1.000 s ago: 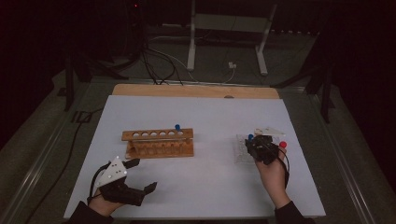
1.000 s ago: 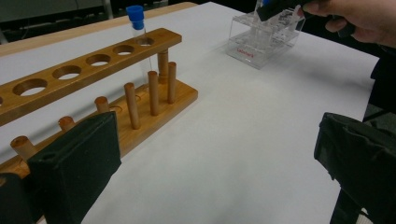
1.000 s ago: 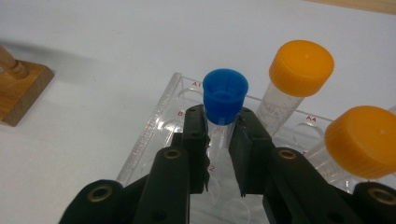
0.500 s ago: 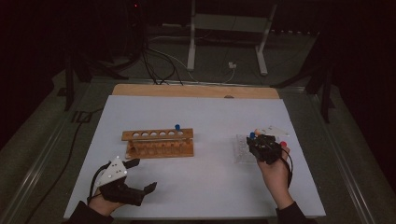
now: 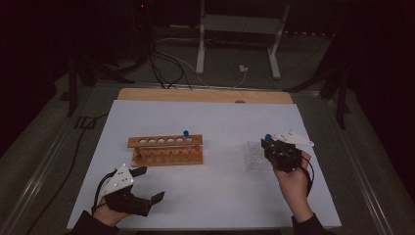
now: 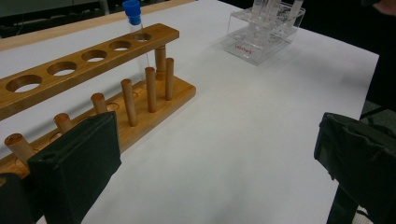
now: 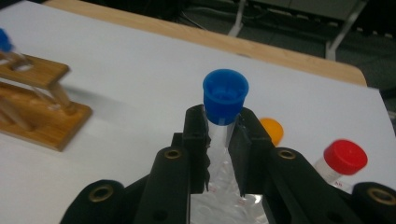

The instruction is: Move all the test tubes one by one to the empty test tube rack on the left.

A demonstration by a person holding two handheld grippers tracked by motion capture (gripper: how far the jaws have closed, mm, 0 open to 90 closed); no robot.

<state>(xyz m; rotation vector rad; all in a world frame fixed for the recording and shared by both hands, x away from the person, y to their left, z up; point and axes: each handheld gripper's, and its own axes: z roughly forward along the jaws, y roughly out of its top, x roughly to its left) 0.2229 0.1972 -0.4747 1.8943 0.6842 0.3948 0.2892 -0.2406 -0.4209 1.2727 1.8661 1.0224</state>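
Note:
A wooden tube rack (image 5: pixel 166 149) (image 6: pixel 88 79) stands mid-table with one blue-capped tube (image 5: pixel 186 133) (image 6: pixel 134 28) upright in its right end hole. My right gripper (image 5: pixel 274 147) (image 7: pixel 219 135) is shut on another blue-capped tube (image 7: pixel 224 100) (image 5: pixel 267 137), held just below the cap above the clear plastic tube holder (image 5: pixel 257 156) (image 6: pixel 264 30). A red-capped tube (image 7: pixel 341 161) and an orange-capped one (image 7: pixel 272 130) stand in that holder. My left gripper (image 5: pixel 147 183) (image 6: pixel 215 163) rests open at the near left, with bare table between its pads.
The white table top (image 5: pixel 220 122) ends in a wooden strip (image 5: pixel 205 95) at the far side. A white stand (image 5: pixel 240 44) and cables (image 5: pixel 166 63) lie on the floor behind. Open table surface lies between rack and plastic holder.
The right gripper has lifted and shifted slightly left with the blue-capped tube, rising out of the plastic holder. The left gripper has stayed put.

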